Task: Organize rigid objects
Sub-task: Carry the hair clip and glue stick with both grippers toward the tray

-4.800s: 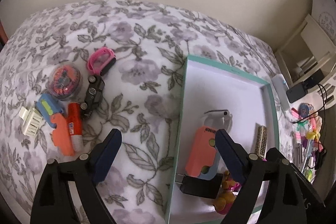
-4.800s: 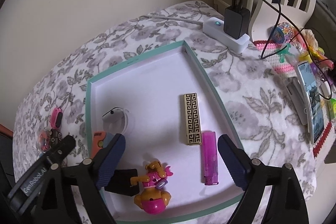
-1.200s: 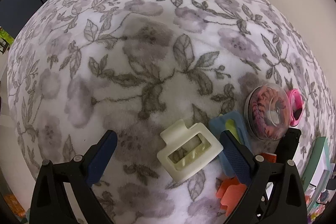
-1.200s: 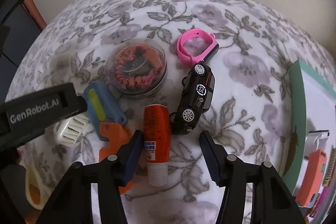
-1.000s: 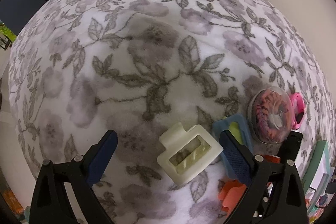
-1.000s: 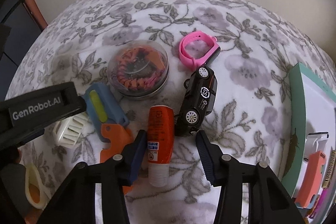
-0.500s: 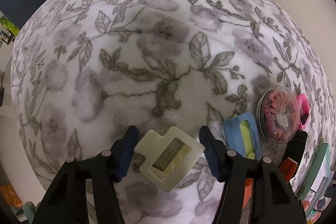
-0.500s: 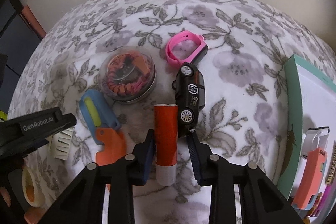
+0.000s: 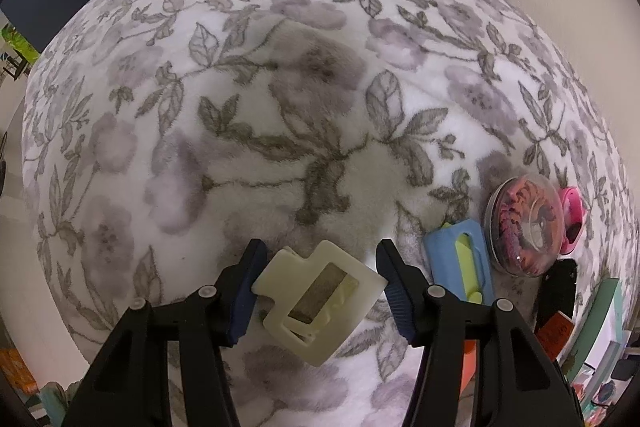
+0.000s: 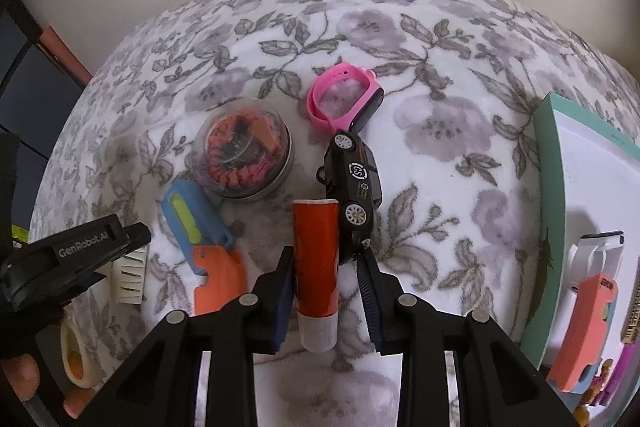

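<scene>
With my left tongs (image 9: 320, 283) pinching the cream hair clip (image 9: 318, 297) and my right tongs (image 10: 326, 293) clamped on the orange tube (image 10: 317, 263), the toy car (image 10: 354, 187) just beyond awaits sorting into the part-filled tray (image 10: 546, 227) at far right.

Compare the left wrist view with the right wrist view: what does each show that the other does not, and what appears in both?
Only the left wrist view shows the left gripper closed on the whole cream hair clip. Only the right wrist view shows the right gripper closed on the orange tube, and the wheels of the black toy car. Both show the round clear container, the blue cutter and the pink band.
</scene>
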`<move>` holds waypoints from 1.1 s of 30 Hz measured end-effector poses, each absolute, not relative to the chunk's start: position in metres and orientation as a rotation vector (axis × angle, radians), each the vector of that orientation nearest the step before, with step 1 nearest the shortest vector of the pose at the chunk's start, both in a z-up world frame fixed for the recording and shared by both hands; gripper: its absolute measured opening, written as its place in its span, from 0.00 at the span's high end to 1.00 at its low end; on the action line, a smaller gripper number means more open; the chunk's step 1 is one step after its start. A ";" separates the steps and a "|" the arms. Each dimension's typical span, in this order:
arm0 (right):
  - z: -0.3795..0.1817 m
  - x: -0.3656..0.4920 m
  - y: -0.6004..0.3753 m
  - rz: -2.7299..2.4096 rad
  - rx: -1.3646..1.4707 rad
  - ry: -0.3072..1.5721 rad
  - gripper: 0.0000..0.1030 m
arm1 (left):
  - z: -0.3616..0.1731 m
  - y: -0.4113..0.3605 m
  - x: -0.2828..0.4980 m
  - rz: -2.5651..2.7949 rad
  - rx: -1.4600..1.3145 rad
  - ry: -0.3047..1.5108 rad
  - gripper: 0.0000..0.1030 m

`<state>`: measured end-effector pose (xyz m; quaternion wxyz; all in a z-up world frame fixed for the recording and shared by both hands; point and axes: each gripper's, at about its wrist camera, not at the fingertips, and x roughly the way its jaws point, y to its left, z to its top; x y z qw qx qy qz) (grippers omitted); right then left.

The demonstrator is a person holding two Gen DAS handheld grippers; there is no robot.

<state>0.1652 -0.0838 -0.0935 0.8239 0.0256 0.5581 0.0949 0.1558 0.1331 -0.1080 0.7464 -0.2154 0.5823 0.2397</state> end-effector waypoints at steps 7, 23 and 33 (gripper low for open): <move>-0.072 0.163 -0.089 0.219 0.083 1.175 0.69 | -0.080 0.130 0.153 0.514 -0.468 1.210 0.43; -0.027 0.158 -0.120 0.216 0.146 1.091 0.78 | -0.043 0.102 0.152 0.414 -0.445 1.135 0.43; 0.011 0.153 -0.159 0.164 0.199 0.995 0.78 | -0.014 0.080 0.153 0.360 -0.412 1.073 0.43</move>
